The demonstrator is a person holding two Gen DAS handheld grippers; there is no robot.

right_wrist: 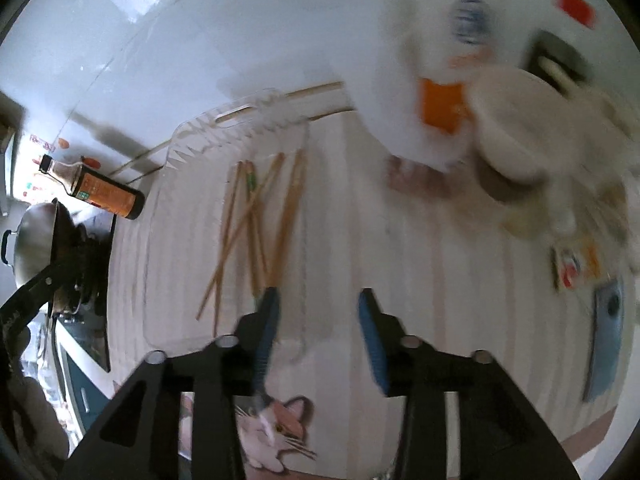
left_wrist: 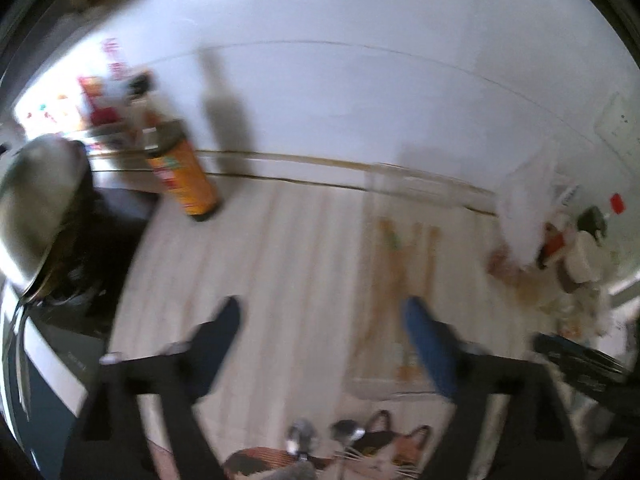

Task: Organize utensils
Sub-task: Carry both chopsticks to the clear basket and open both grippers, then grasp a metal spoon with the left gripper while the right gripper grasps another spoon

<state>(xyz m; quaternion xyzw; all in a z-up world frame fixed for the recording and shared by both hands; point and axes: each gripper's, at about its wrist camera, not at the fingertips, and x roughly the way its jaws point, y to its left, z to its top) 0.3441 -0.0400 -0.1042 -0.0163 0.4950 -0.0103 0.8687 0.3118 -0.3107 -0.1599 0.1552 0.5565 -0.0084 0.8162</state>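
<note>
Spoons [left_wrist: 324, 438] cut off; clutter [right_wrist: 520, 140] blurred.

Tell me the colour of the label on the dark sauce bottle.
Orange label, clearest in the right wrist view.

chopsticks [right_wrist: 256, 224] lie in the clear tray [right_wrist: 188, 136] on the counter [right_wrist: 420, 240]; a bottle [right_wrist: 102, 192] stands left of it, a wok [right_wrist: 32, 236] further left.

One clear plastic tray [right_wrist: 192, 136] lies ahead-left of the right jaws, holding roughly nine light wooden chopsticks [right_wrist: 256, 216]; blur prevents an exact count. One orange-labelled dark sauce bottle [right_wrist: 102, 192] far left. Two metal spoons [left_wrist: 320, 438] below the left jaws.
</note>
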